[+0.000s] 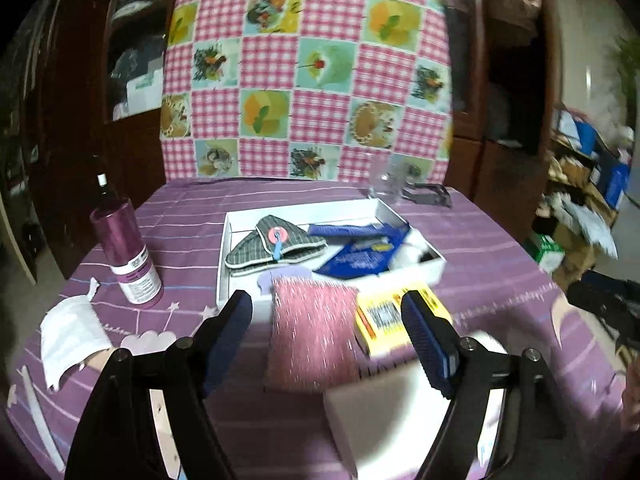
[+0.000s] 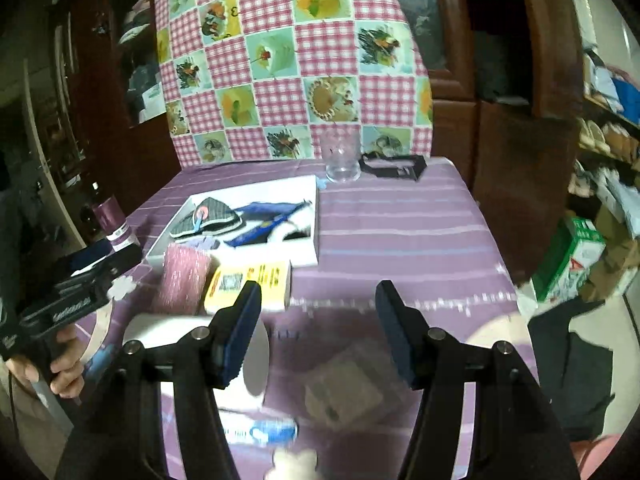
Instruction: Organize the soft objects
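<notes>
A white box (image 1: 236, 220) on the purple tablecloth holds a grey striped mitt (image 1: 272, 244), a blue packet (image 1: 360, 256) and something white. In front of it lie a pink glittery sponge (image 1: 312, 332) and a yellow pack (image 1: 394, 320). My left gripper (image 1: 326, 320) is open and hovers with its fingers on either side of the sponge, not touching it. My right gripper (image 2: 318, 320) is open and empty above a clear packet (image 2: 352, 392). The right wrist view also shows the box (image 2: 312, 220), the sponge (image 2: 184, 280) and the yellow pack (image 2: 252, 280).
A purple can (image 1: 128, 256) and a white cloth (image 1: 68, 332) are on the left. A glass (image 2: 342, 156) and a black object (image 2: 394, 166) stand at the back. A white roll (image 2: 256, 360) and a blue tube (image 2: 264, 432) lie near me. A hand (image 2: 64, 364) grips the left tool.
</notes>
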